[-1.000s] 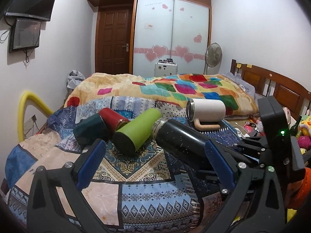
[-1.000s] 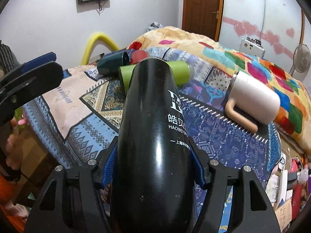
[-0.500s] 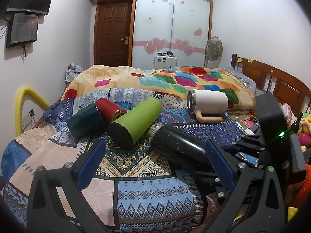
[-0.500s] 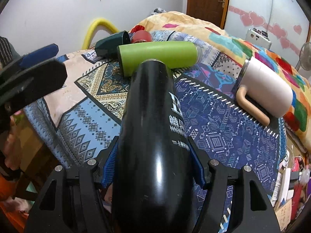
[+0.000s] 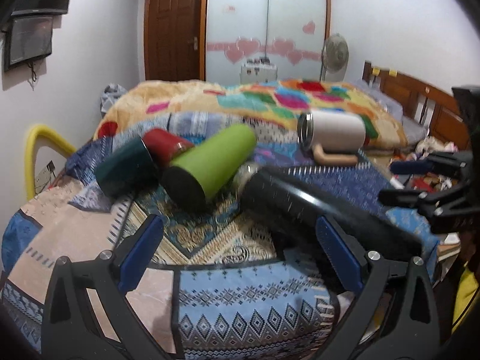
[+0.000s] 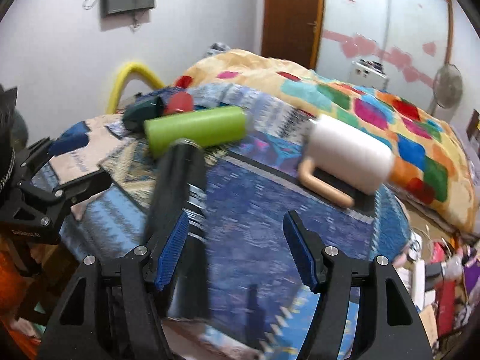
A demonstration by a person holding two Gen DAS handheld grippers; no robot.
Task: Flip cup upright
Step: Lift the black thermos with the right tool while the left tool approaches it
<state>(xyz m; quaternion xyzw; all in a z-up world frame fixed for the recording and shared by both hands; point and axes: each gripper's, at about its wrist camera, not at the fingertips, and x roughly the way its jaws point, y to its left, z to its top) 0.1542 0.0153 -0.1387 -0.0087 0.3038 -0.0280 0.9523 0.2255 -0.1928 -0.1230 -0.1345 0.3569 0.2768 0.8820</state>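
Observation:
A black flask [image 6: 180,198] lies on its side on the patterned cloth, its steel mouth toward the green flask [image 6: 195,127]. It also shows in the left wrist view [image 5: 315,207]. My right gripper [image 6: 235,249] is open and empty, its left pad beside the black flask. My left gripper [image 5: 240,246] is open and empty over the cloth's front edge. A green flask [image 5: 211,162], a red cup [image 5: 166,147], a dark green cup [image 5: 129,169] and a white mug [image 5: 333,130] with a tan handle all lie on their sides.
The patterned cloth [image 5: 228,288] covers a low round surface that drops off at the front. A colourful quilt [image 5: 270,99] lies on the bed behind. A yellow tube [image 5: 33,147] stands at the left wall. Clutter [image 6: 444,273] lies at the right.
My right gripper has opened and let go of the black flask, which now lies on the cloth. The right gripper has shifted to the right of it. Both views are motion blurred.

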